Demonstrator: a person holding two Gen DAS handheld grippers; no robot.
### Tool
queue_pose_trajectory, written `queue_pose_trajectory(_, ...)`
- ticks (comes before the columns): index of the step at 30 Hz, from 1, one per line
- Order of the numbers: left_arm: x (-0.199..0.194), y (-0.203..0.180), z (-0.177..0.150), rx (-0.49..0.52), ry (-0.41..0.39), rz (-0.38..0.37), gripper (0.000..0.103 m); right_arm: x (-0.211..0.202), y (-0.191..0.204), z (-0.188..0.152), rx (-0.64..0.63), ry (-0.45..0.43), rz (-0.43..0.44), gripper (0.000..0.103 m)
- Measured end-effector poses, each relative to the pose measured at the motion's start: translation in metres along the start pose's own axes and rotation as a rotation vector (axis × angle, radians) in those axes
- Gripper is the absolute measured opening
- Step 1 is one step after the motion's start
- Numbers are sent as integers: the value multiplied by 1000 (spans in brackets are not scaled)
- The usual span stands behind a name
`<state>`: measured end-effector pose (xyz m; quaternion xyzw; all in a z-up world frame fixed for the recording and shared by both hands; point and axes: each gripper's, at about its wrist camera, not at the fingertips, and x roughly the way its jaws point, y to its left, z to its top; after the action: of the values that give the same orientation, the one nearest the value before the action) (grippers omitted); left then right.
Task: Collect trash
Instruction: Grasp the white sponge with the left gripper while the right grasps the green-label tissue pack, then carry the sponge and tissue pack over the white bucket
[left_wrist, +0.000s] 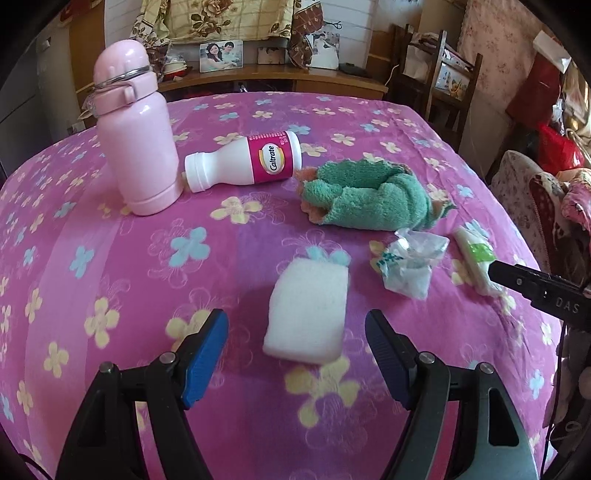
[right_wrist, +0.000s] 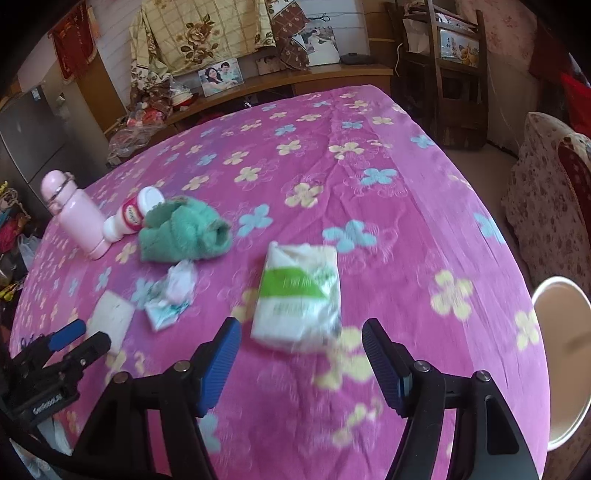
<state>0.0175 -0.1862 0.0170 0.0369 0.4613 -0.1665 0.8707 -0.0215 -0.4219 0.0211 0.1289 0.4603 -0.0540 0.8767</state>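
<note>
1. Right wrist view: the tissue pack (right_wrist: 297, 301) lies on the bed (right_wrist: 332, 155) just ahead of the right gripper (right_wrist: 301, 354), a little left of its middle line. Its long axis runs away from the gripper, almost along the fingers.
2. The right gripper is spread wide and holds nothing; the gap looks wider than the pack's short side, so I judge a straight push forward would bring the pack between the fingers.
3. The left gripper (left_wrist: 297, 354) is also spread and empty. A white pad (left_wrist: 308, 308) lies directly ahead of it, its near end just beyond the fingertips.
4. The wrapper (left_wrist: 408, 260), crumpled, lies between pack and pad, ahead-right of the left gripper.
5. Further ahead are the green towel (left_wrist: 364, 195), the Caltrate bottle (left_wrist: 243, 160) on its side and a pink flask (left_wrist: 136, 144) upright; probably not trash.
6. The bin (right_wrist: 561, 362) stands off the bed edge, right of the right gripper, so this hand is nearer to it. Bare bed is around the pack.
</note>
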Motion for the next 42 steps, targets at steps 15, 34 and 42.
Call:
queue_pose_trajectory(15,9,0,-3,-29,21,2,41,27,10,7,-155,11,-51,48)
queue_pose_trajectory(34,-80,-138,-37,100,-87,-78,41,-113,-67,-63,-85,-126,58,40)
queue_pose_trajectory(42,-82,-245,-32,220,-93,-164,41,-154,-157,-86,-17,-140,-20,40)
